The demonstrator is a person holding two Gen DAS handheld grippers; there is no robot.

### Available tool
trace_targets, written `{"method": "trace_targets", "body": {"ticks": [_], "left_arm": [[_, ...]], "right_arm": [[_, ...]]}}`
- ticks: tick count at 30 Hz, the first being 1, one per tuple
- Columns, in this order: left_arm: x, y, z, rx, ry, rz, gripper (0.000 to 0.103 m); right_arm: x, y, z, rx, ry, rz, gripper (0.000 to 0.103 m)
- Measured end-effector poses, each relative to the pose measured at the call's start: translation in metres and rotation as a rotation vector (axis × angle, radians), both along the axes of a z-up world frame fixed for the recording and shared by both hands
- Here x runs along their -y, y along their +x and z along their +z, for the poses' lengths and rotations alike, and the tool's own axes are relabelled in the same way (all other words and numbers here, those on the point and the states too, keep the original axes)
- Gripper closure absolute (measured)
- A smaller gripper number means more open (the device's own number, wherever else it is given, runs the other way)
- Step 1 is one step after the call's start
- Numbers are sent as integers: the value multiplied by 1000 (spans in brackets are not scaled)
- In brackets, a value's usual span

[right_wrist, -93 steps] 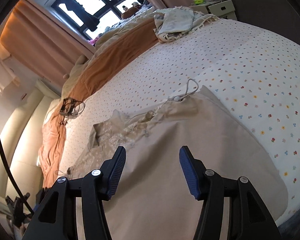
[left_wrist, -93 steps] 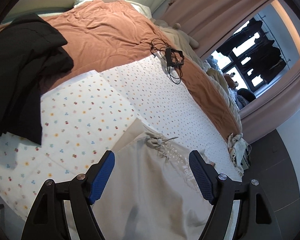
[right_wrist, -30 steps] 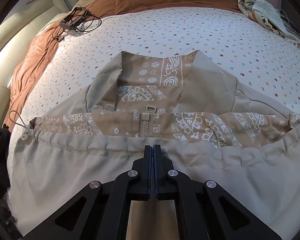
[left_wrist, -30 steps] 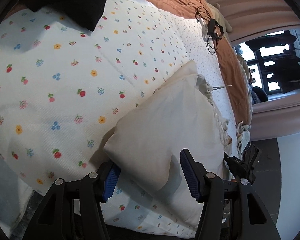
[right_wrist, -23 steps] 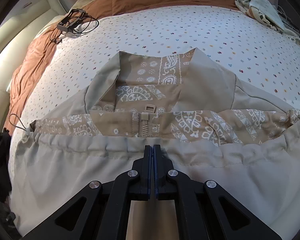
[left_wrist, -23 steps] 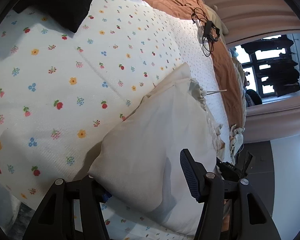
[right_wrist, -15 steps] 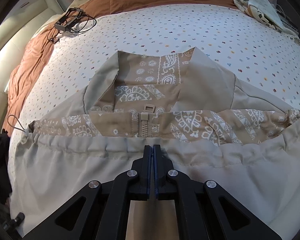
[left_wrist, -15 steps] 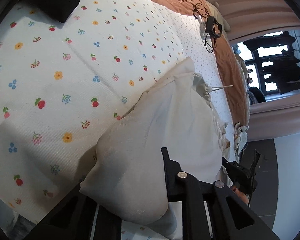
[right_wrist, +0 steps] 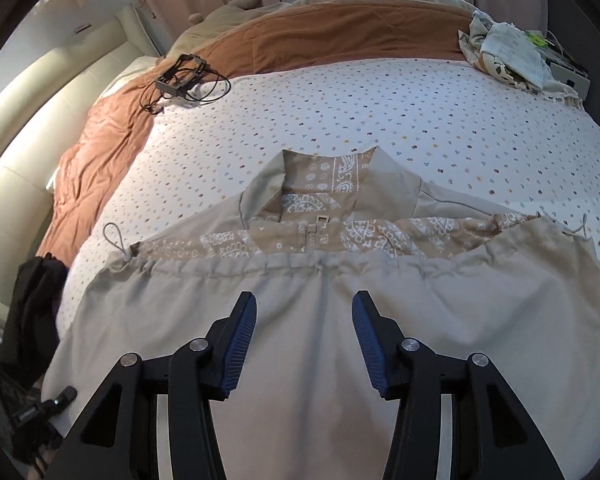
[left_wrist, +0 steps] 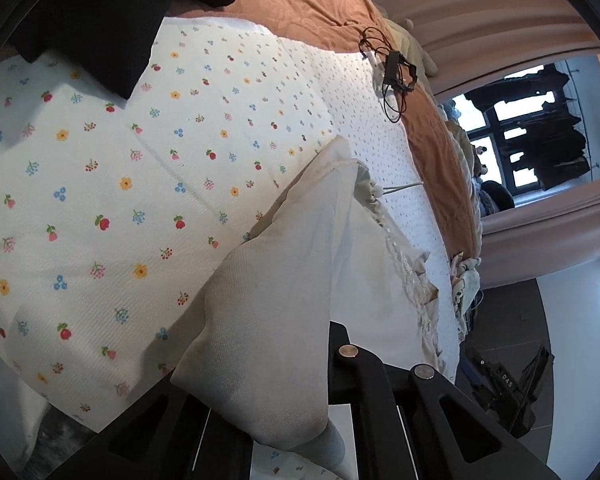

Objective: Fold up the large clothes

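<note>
- Beige jacket (right_wrist: 340,320) is seen spread on the flowered sheet (right_wrist: 380,120), hem folded up below its patterned collar; only the right view shows this.
- Right gripper (right_wrist: 304,336) is held above the jacket, jaws just parted, nothing between them.
- Left gripper (left_wrist: 324,360) is clamped shut on the jacket's corner, lifted off the sheet; only the left view shows this.

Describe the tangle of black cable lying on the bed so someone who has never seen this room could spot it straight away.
Start at the bed's white dotted cover and follow it to the edge where it meets the rust-orange blanket. The black cable bundle lies right on that seam, loops of thin wire around a small dark box. It is the only hard, wiry thing there; everything near it is soft fabric.
</note>
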State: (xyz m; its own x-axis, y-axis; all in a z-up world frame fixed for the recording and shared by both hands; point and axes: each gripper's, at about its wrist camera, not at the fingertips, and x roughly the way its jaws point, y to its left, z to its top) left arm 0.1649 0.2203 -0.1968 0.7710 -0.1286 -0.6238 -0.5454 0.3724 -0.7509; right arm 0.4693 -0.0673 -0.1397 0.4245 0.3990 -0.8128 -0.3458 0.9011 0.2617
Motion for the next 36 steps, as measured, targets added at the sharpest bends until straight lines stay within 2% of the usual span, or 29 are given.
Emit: {"method": "trace_targets", "body": {"ticks": [4, 12, 17, 21, 26, 29, 33, 36], "left_arm": [[2, -9, 10, 18, 5, 6, 99], [7, -25, 36, 70, 23, 7, 99], [7, -25, 43, 89, 16, 0, 99], [8, -22, 47, 96, 23, -10, 99], [11, -15, 51, 96, 33, -27, 99], [15, -9, 52, 81, 53, -43, 99], [18, -4, 57, 77, 68, -54, 99], [19, -5, 61, 80, 73, -58, 99]], "right_arm": [[13, -38, 8, 11, 27, 25, 53], [44, -104, 3, -9, 82, 34, 53], [67, -134, -17, -72, 104, 33, 53], [72, -147, -38, -132, 87, 58, 53], [50, -162, -61, -159, 45, 126, 53], [40, -158, -80, -200, 23, 118, 53], [27, -151, -92, -191, -18, 142, 53], [25, -133, -92, -215, 13, 110, 55]]}}
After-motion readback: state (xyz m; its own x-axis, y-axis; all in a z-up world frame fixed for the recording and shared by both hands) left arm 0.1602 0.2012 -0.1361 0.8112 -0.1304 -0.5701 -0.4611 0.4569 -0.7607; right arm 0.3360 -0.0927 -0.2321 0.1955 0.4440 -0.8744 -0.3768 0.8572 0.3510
